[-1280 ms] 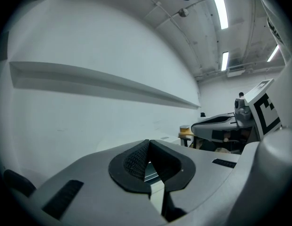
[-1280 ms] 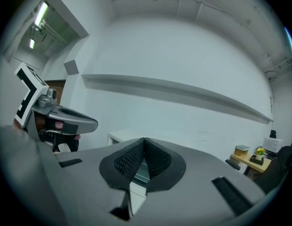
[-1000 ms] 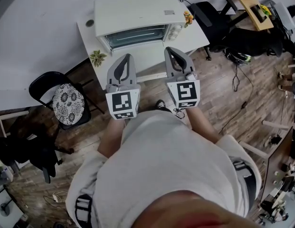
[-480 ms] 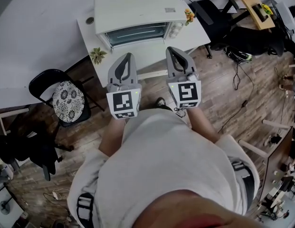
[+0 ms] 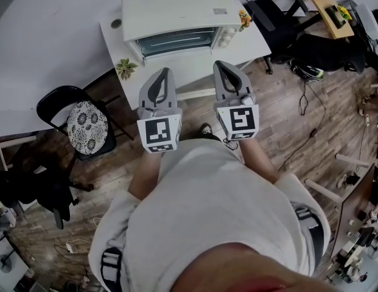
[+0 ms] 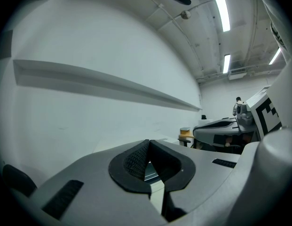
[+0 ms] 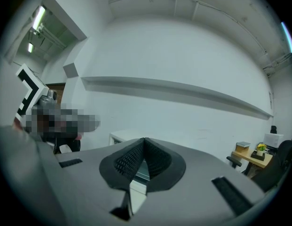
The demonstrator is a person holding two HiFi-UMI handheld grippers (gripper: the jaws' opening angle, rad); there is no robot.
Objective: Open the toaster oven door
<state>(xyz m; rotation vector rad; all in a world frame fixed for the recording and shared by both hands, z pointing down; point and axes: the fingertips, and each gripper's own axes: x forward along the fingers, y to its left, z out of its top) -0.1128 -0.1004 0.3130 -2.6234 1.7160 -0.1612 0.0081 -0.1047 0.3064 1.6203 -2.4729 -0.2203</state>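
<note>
Toaster oven [image 5: 176, 17] stands ahead of left claw [image 5: 163, 73] and right claw [image 5: 223, 66]; both clenched, empty.

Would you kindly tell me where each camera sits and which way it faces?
Head view: on the person's head, looking steeply down at the toaster oven; torso, left gripper, right gripper show.
Left gripper view: on that gripper, facing the wall; its shut jaws show.
Right gripper view: likewise, jaws shut.
Shared: both gripper views show the wall ledge.
</note>
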